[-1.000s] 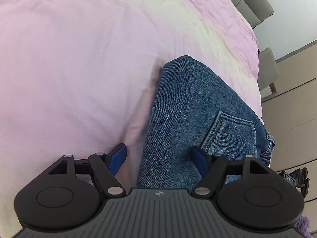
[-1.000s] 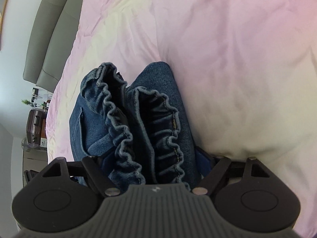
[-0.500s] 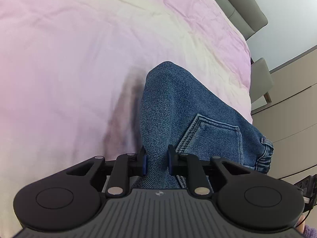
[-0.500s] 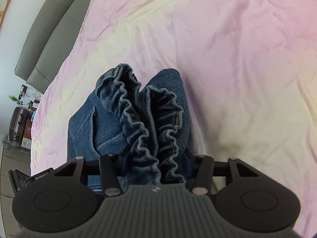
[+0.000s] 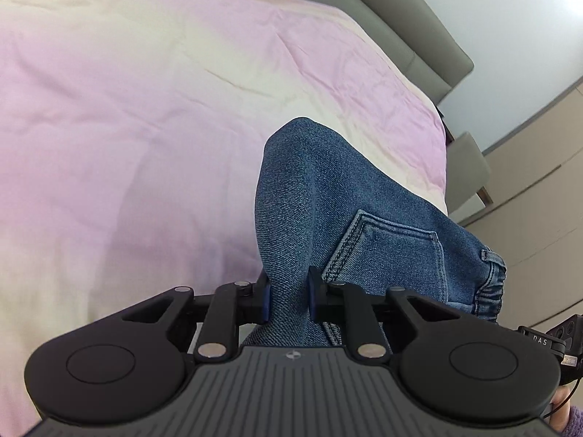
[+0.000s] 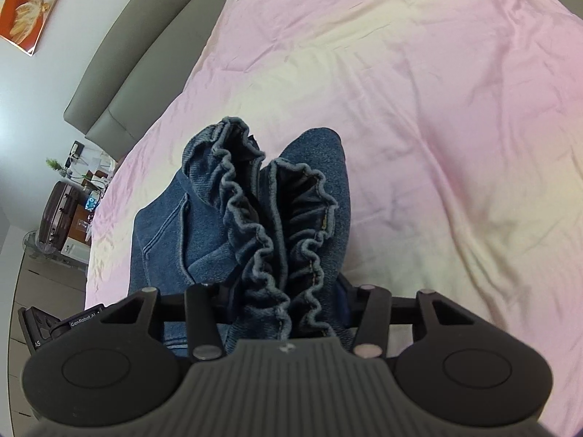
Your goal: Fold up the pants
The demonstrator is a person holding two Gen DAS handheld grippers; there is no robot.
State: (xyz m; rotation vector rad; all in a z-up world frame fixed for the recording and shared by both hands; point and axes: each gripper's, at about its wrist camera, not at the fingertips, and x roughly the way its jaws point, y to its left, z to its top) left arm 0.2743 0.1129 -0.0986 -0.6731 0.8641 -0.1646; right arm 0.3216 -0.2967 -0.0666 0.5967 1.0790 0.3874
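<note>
The blue denim pants (image 5: 328,211) hang folded above the pink bed sheet (image 5: 127,127). My left gripper (image 5: 288,300) is shut on a fold of the denim beside a back pocket (image 5: 386,251). My right gripper (image 6: 284,306) is shut on the bunched elastic waistband (image 6: 277,225) of the pants (image 6: 175,233), which hide its fingertips. Both grippers hold the pants lifted off the bed.
The pink sheet (image 6: 437,109) covers the bed all around. A grey headboard (image 5: 400,25) runs along the far edge. A grey stool (image 5: 466,171) and beige cabinets (image 5: 539,196) stand beside the bed. A suitcase (image 6: 54,215) and a cluttered shelf show in the right wrist view.
My left gripper has shut on the denim fold and my right gripper has shut on the waistband. Both have lifted the pants up, away from the sheet.
</note>
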